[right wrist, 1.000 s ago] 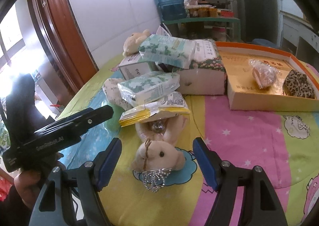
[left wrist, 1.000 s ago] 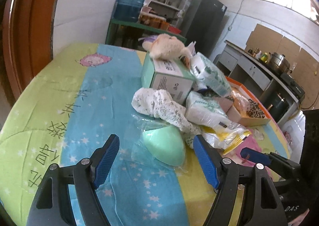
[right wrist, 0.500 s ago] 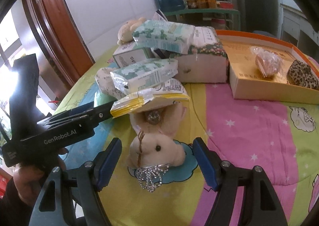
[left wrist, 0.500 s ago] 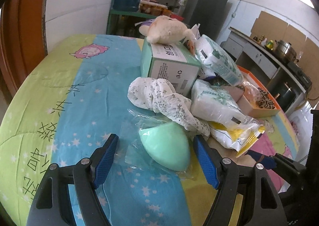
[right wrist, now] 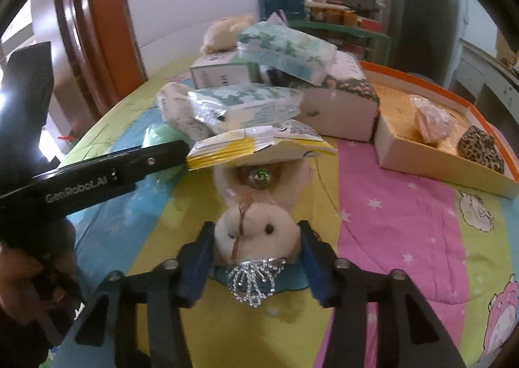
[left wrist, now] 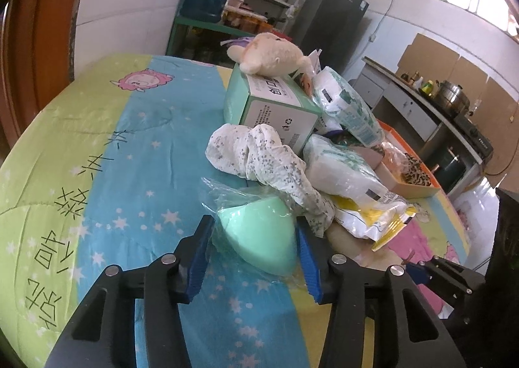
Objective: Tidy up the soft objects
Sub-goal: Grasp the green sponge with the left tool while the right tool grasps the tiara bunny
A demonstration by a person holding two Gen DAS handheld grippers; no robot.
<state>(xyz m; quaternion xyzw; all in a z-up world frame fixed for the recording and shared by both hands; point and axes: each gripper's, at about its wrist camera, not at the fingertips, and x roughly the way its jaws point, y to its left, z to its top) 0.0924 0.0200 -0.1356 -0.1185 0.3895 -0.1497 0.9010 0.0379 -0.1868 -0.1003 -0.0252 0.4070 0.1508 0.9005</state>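
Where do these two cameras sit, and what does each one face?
Left wrist view: rides the left claw, facing a green sponge; the right claw's tip shows.
Right wrist view: rides the right claw, facing a plush toy; the left claw's side and a hand show.
Shared: the yellow packet.

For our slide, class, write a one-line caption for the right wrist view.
Right gripper closes on a cream plush toy's head beside piled tissue packs.
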